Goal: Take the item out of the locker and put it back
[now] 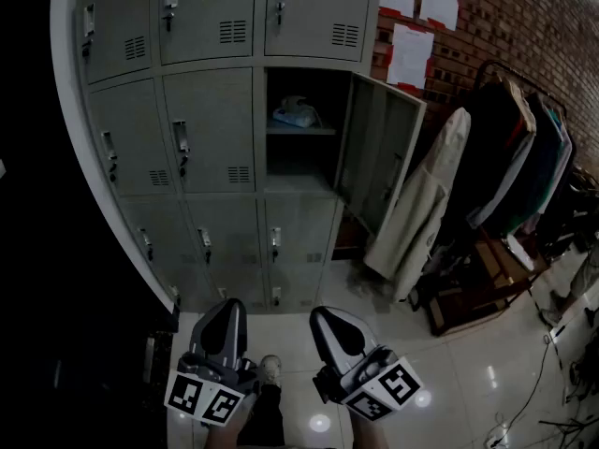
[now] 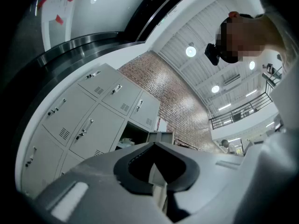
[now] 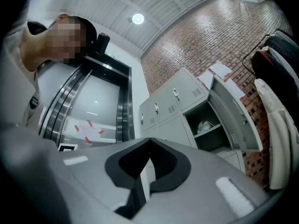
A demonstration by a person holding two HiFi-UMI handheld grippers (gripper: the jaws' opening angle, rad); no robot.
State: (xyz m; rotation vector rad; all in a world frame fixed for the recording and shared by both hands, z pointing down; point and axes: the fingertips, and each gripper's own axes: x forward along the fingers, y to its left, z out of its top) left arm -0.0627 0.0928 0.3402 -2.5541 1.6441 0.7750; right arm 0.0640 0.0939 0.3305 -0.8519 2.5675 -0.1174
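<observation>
One pale bundled item (image 1: 296, 113) lies on the shelf (image 1: 301, 131) inside the only open locker (image 1: 298, 165), far ahead, with the door (image 1: 379, 152) swung out to the right. The left gripper (image 1: 230, 305) and the right gripper (image 1: 324, 315) hang low and near, well apart from it, each with fingers pressed together on nothing. I judge the item is either not yet taken out or already put back; the pictures cannot say which

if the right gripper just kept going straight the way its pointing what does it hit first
The right gripper would probably meet a closed locker door left of the open locker, not the opening. Nothing shows in between, though depth is unclear.
</observation>
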